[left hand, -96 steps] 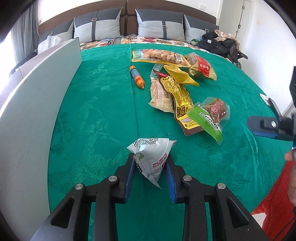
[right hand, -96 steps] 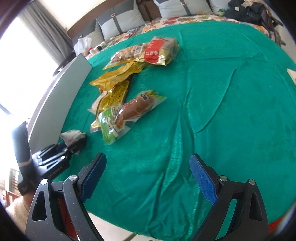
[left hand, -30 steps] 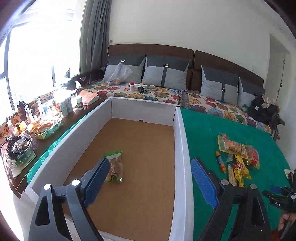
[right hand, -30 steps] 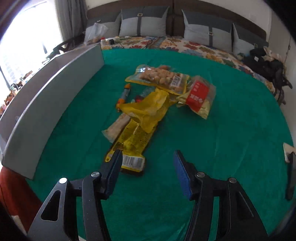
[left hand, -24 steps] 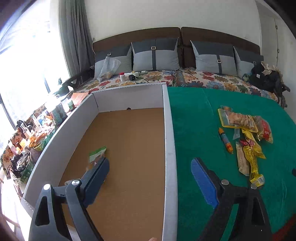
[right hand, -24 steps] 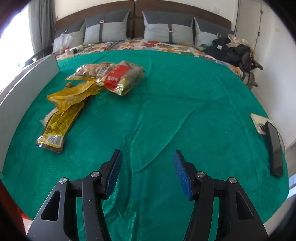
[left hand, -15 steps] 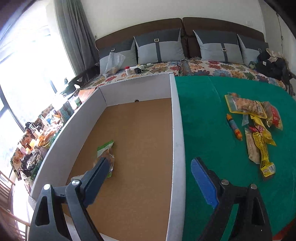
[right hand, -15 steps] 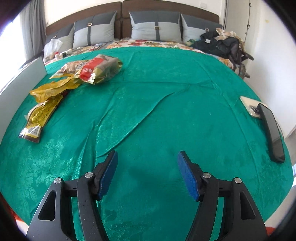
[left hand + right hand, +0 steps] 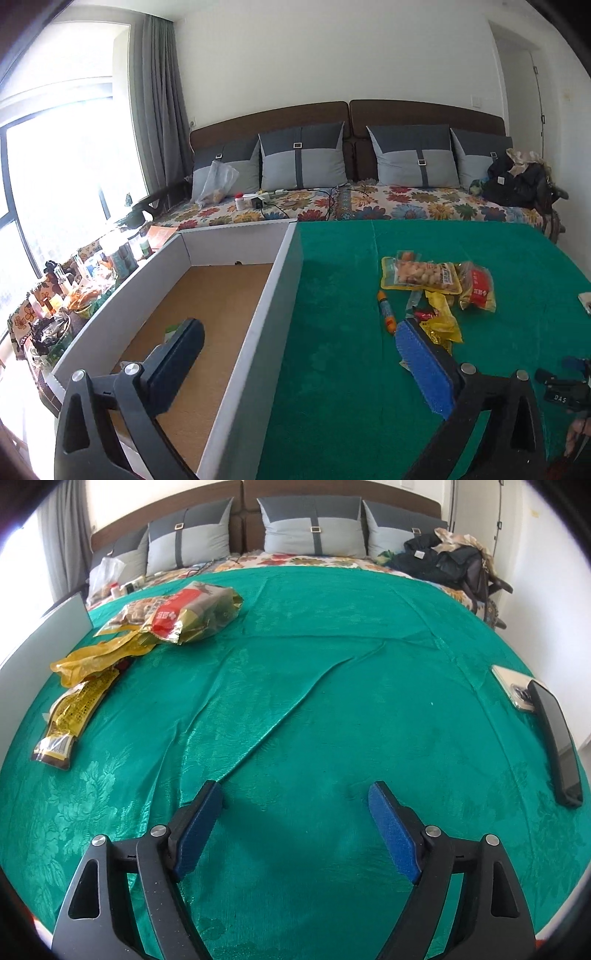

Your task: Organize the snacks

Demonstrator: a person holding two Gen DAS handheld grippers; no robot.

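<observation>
Between picks: my left tool gapes wide, empty, straddling the white cardboard box wall; right tool wide too. Next, grab the yellow foil snack packet right of box.

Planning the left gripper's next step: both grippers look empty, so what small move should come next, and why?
Probably swing the left gripper, open and empty above the box wall, rightward toward the orange sausage stick. It lies alone on the green cloth, the loose snack nearest the box, easier to pinch than the overlapping packets.
</observation>
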